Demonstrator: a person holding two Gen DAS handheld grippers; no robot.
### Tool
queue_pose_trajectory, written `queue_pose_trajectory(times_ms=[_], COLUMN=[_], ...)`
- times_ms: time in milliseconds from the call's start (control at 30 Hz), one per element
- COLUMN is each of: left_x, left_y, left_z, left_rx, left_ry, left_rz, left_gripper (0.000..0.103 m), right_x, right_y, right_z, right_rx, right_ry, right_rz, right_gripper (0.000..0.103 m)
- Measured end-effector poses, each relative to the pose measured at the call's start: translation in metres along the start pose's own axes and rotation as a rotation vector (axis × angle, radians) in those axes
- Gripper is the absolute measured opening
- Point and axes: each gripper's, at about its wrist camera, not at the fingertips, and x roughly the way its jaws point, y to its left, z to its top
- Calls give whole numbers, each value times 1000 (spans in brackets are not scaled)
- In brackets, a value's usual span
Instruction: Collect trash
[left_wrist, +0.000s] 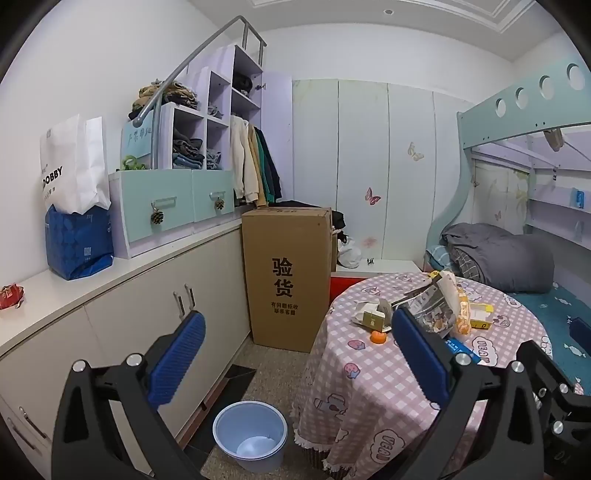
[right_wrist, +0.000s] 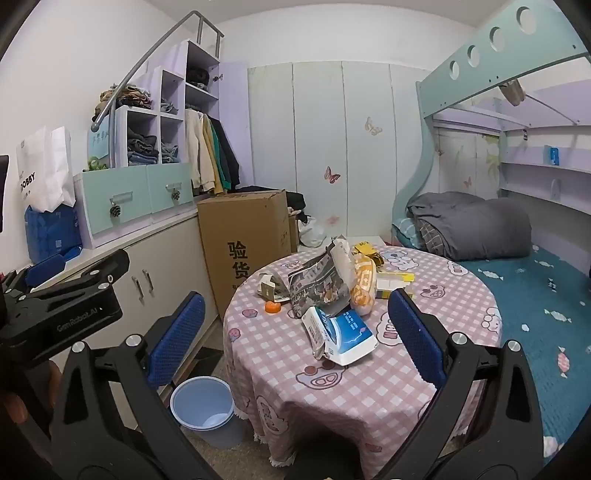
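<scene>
Standing in for a landmark, the round table (right_wrist: 369, 387) with its pink checked cloth takes up the middle of the room; the bunk bed (right_wrist: 517, 295) sits right behind it and to the right, with a grey duvet (right_wrist: 469, 225) rolled up on the mattress; the tall box (right_wrist: 243, 236) stands on the floor just left of the table, against the white cabinets (right_wrist: 155, 258); the blue bin (right_wrist: 203, 410) is on the floor at the table's near left edge, pretty much empty; the trash is all piled on the table top: crumpled paper bag (right_wrist: 321, 280) in the middle, blue-and-white packet (right_wrist: 343, 332) nearest the camera, orange wrapper (right_wrist: 364, 288) just right of the bag, yellow box (right_wrist: 395, 280) behind that, small torn carton (right_wrist: 271, 286) at the left, tiny orange cap (right_wrist: 273, 307) beside it; left gripper (left_wrist: 295, 350) hangs wide open over the table's left edge, gripping nothing; right gripper (right_wrist: 295, 332) is spread just as wide above the packet, not touching it.
</scene>
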Motion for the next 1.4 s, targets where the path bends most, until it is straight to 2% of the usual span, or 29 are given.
queue_pose_trajectory(times_ms=[1233, 1400], left_x=[8, 9], left_y=[3, 13], left_z=[-6, -19], left_rx=[-3, -13], left_ry=[11, 11], left_rz=[8, 11], left_gripper=[99, 99], right_x=[2, 2], right_y=[4, 4], right_z=[-3, -4], right_rx=[1, 0], right_ry=[22, 24], right_rz=[0, 0], right_gripper=[97, 97])
